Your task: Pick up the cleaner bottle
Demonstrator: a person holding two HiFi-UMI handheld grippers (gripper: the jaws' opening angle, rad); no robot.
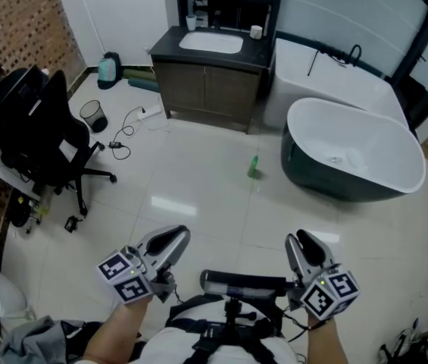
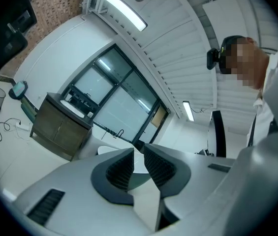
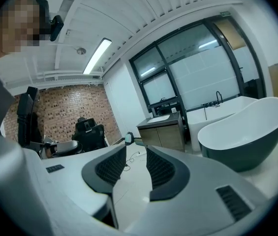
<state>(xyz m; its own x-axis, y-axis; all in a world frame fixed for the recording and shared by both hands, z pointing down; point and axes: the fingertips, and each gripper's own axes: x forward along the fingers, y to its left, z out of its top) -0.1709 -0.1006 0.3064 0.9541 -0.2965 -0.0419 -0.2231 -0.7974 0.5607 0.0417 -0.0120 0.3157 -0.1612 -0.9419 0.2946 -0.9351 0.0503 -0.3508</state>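
Where bottle point(image 1: 253, 167) stands, glossy tile floor point(image 1: 191, 180), bathtub point(image 1: 350, 154) near.

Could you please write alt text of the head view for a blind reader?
A small green cleaner bottle stands on the white tiled floor near a dark bathtub, untouched. The left gripper and right gripper sit at the bottom edge, well short of it; a sink cabinet stands behind, an office chair at left.

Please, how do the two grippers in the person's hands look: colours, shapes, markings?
The left gripper and the right gripper look alike: pale grey shells with two curved jaws, lined with dark ribbed pads. Each carries a white cube printed with black square markers.
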